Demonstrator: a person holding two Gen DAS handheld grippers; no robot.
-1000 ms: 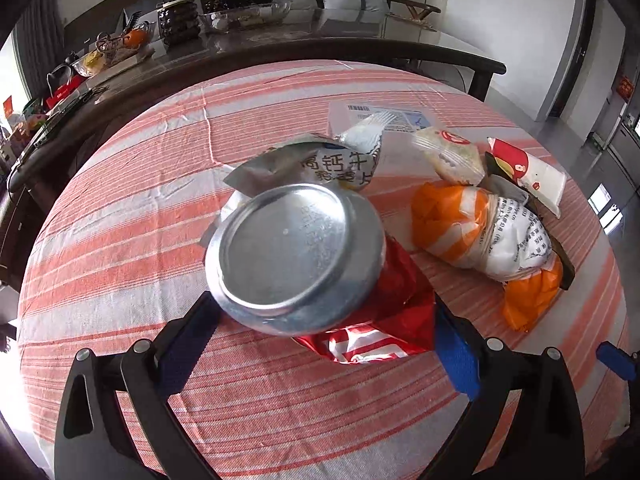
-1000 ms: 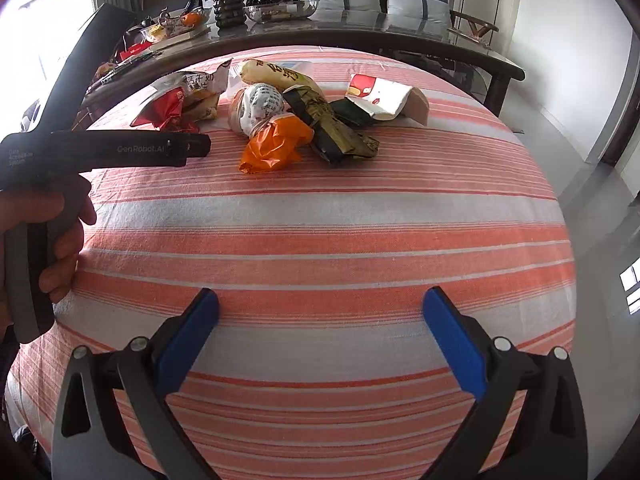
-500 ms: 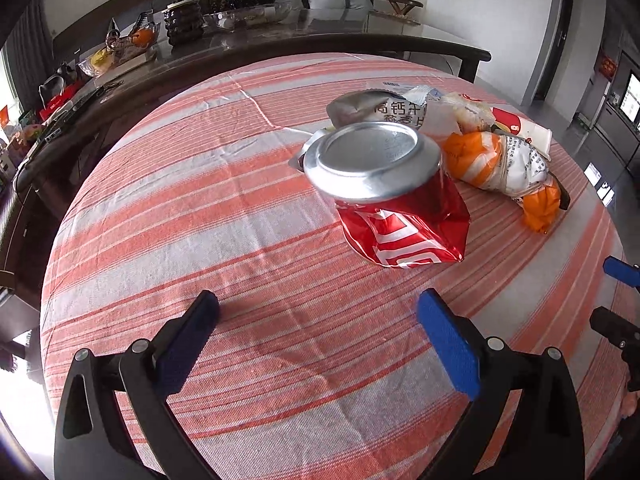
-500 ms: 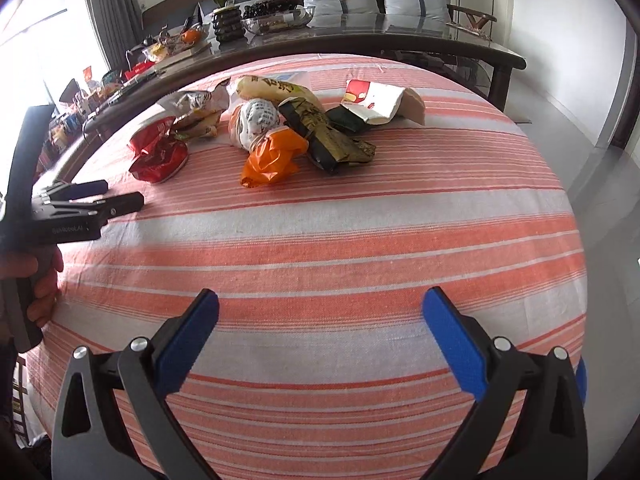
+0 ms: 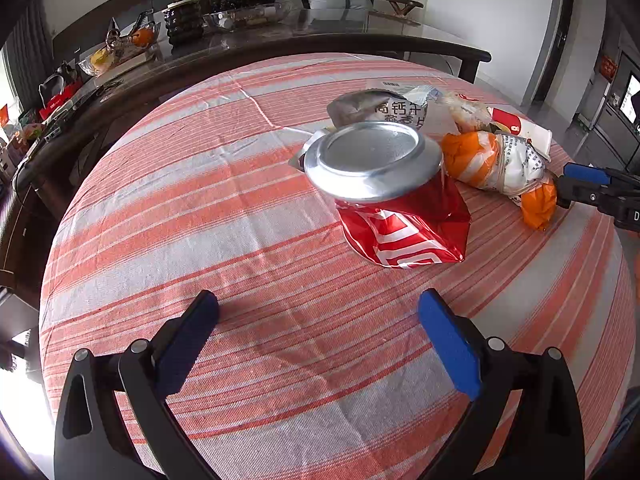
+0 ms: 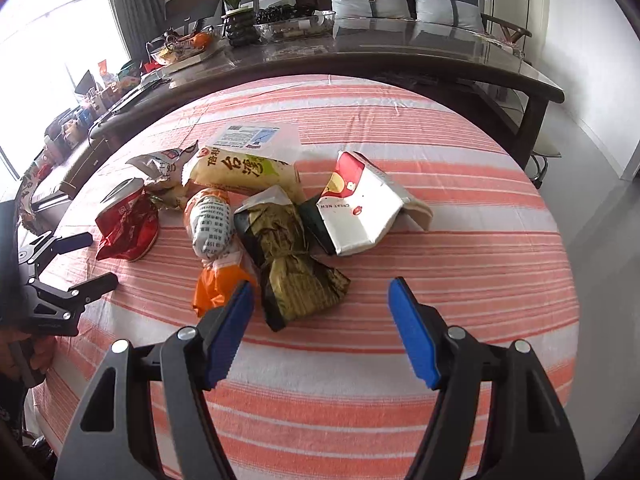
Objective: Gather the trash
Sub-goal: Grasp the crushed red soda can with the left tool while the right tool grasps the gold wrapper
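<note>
Over toward the far side of the striped tablecloth (image 6: 460, 248) all the trash sits in one heap, so I'd say I've barely started: nothing's picked up and I see no bin anywhere. My right gripper (image 6: 320, 320) has just been narrowing its jaws, about halfway now, nothing between them, with the olive wrapper (image 6: 294, 264) just ahead. My left gripper (image 5: 318, 324) is spread wide and empty, short of the crushed red can (image 5: 400, 216). That can's flattened, silver bottom up. Beside it lie an orange-and-white bag (image 5: 496, 164) and a white carton (image 6: 360, 208).
</note>
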